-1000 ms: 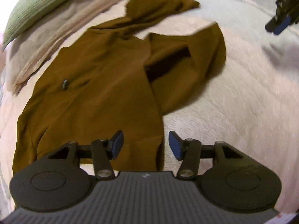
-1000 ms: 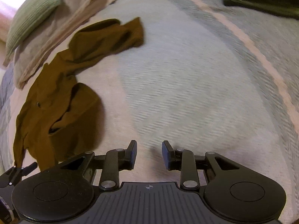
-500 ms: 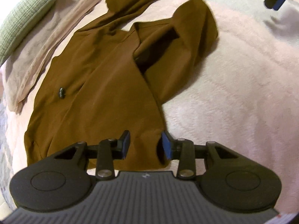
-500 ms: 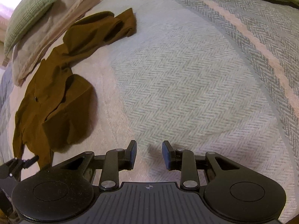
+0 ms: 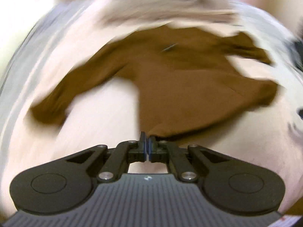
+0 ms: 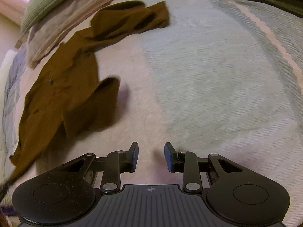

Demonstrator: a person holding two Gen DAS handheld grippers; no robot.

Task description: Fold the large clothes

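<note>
Brown garment [image 5: 189, 87] hem seemingly pinched in left gripper [image 5: 147, 141] fingers; right gripper [image 6: 151, 156] fingers apart, empty.

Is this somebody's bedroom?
Probably a bedroom. A soft woven blanket covers what looks like a bed, a green pillow lies at its far end, and a brown shirt is spread on top.

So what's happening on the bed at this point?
A person is folding a brown shirt spread on the bed. The left gripper has just closed its jaws on the shirt's near edge. The right gripper hangs open over bare bedding, holding nothing. The left view is blurred.
</note>
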